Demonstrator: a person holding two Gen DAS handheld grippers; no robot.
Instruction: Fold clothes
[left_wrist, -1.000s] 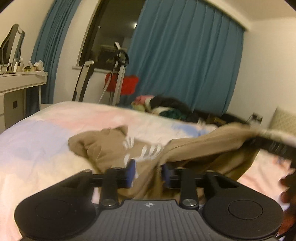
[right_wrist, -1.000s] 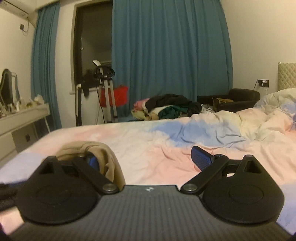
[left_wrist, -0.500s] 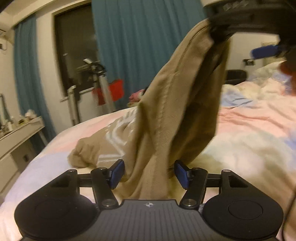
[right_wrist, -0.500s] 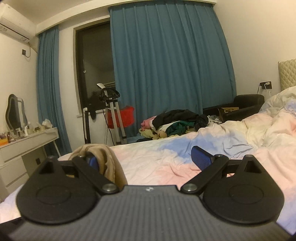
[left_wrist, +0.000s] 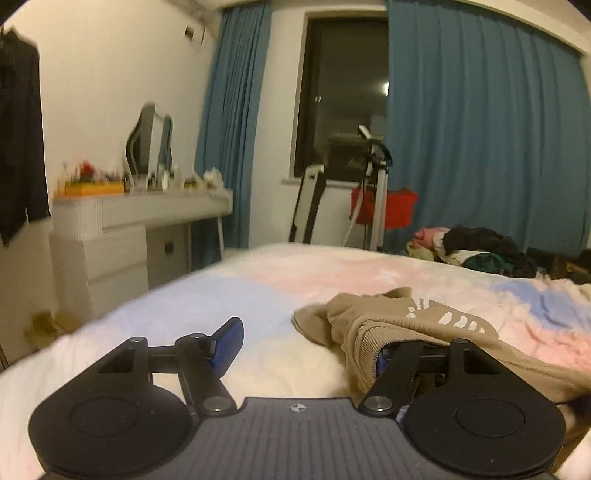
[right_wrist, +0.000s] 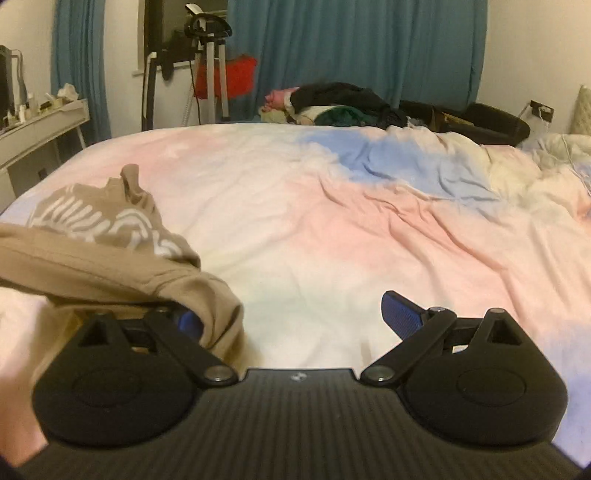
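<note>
A tan sweatshirt (left_wrist: 399, 325) with a white print lies crumpled on the pastel bed. In the left wrist view its ribbed hem is draped over the right finger of my left gripper (left_wrist: 306, 347), whose jaws stand wide open. In the right wrist view the same sweatshirt (right_wrist: 110, 251) lies at the left, and a fold of it hangs over the left finger of my right gripper (right_wrist: 291, 314), also wide open. Neither gripper pinches the cloth.
The bed cover (right_wrist: 332, 206) is pink, blue and cream, rumpled at the right. A pile of clothes (right_wrist: 332, 103) lies beyond the far edge. A white dresser (left_wrist: 129, 229) stands at the left, an exercise frame (left_wrist: 369, 192) by the window.
The sweatshirt, held up high half a second ago, has come down onto the bed. My left gripper opened wide and swung left; the right gripper tilted down toward the bed.
</note>
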